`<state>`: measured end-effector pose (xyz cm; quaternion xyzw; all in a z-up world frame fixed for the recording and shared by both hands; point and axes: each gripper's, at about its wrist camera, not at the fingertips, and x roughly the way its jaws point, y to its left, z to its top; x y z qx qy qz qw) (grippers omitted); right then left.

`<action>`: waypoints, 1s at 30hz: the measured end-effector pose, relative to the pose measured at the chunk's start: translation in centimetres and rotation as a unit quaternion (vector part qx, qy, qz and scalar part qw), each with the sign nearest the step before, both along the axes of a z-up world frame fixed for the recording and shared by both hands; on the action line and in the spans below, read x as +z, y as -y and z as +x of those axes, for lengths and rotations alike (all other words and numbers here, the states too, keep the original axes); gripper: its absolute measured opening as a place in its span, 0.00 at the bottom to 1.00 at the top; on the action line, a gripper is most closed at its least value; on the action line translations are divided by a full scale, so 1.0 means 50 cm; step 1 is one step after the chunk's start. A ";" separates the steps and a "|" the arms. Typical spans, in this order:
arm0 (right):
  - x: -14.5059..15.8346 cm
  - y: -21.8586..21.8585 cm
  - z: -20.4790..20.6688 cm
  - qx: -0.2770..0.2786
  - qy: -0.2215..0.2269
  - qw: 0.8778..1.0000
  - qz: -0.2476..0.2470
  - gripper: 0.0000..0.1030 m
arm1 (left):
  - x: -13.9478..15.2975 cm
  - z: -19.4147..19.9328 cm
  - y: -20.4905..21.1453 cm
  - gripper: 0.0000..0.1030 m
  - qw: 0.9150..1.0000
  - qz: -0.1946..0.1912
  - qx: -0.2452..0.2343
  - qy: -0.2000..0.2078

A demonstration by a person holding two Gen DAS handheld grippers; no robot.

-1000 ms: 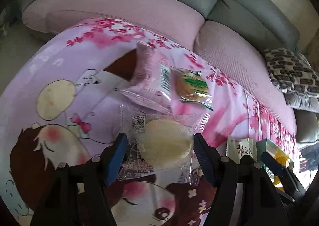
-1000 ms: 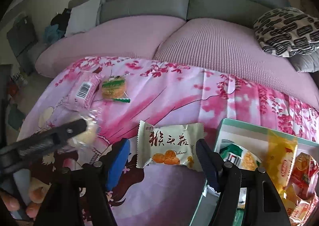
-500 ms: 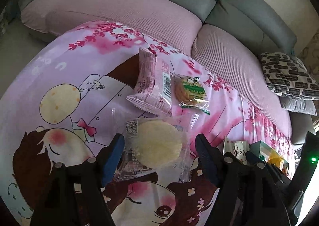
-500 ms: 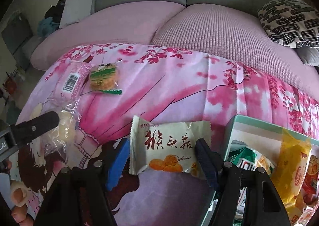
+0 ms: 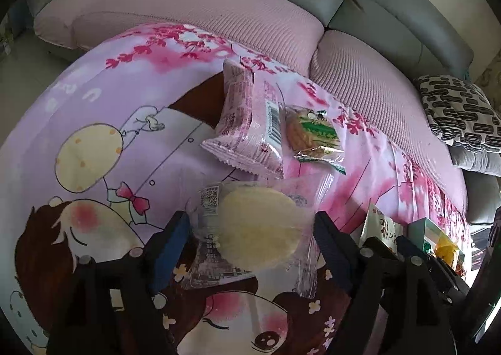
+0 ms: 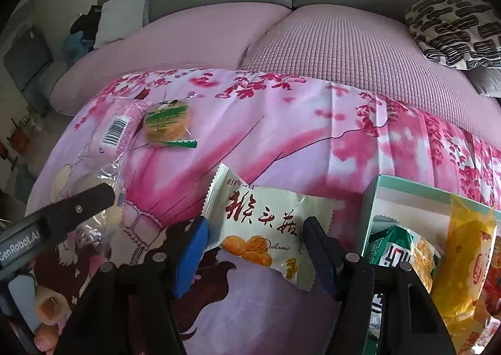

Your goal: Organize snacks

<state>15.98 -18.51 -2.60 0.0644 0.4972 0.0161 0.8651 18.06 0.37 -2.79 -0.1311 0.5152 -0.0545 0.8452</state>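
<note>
On the pink cartoon-print cloth (image 5: pixel 103 104) lie several snacks. My left gripper (image 5: pixel 252 245) is open, its jaws on either side of a round pale cake in a clear wrapper (image 5: pixel 256 232). Beyond it lie a pink packet (image 5: pixel 247 129) and a green-labelled biscuit (image 5: pixel 313 132). My right gripper (image 6: pixel 253 248) is open around a white packet with red characters (image 6: pixel 266 220), jaws apart from it. The pink packet (image 6: pixel 117 129) and biscuit (image 6: pixel 167 123) also show in the right wrist view, and the left gripper's finger (image 6: pixel 75 207) shows there too.
A mint-green box (image 6: pixel 404 189) at the right holds several snack packs, among them a yellow one (image 6: pixel 466 258). A pink-covered grey sofa (image 6: pixel 219 29) runs along the far edge, with a black-and-white cushion (image 6: pixel 454 29) at the right.
My right gripper has moved forward, so the white packet now lies between its jaws. My left gripper has shifted slightly around the pale cake; both stay open.
</note>
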 end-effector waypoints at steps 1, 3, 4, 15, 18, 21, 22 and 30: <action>-0.001 -0.001 0.001 0.001 0.000 1.000 -0.002 0.64 | -0.002 0.001 0.000 0.80 1.000 -0.002 0.001 -0.001; -0.003 -0.001 0.004 0.001 0.001 1.000 -0.005 0.64 | -0.004 0.000 -0.002 0.81 1.000 -0.005 0.003 0.000; -0.004 0.000 0.006 -0.001 0.001 1.000 -0.005 0.65 | -0.005 0.000 -0.001 0.81 1.000 -0.006 0.003 0.000; -0.012 -0.007 0.013 0.002 -0.006 0.999 -0.033 0.67 | -0.010 0.001 0.010 0.81 1.000 0.006 -0.006 0.005; -0.017 -0.009 0.016 0.004 -0.011 0.999 -0.039 0.69 | -0.010 0.001 0.012 0.81 1.000 0.008 -0.010 0.006; -0.023 -0.008 0.018 0.000 -0.019 0.999 -0.043 0.70 | -0.011 0.001 0.012 0.81 1.000 0.008 -0.013 0.007; -0.023 -0.007 0.019 -0.001 -0.018 0.999 -0.042 0.70 | -0.011 0.002 0.012 0.81 1.000 0.007 -0.013 0.006; -0.013 0.007 0.007 0.000 -0.007 1.000 0.000 0.72 | -0.011 0.003 0.009 0.80 1.000 0.001 -0.014 0.004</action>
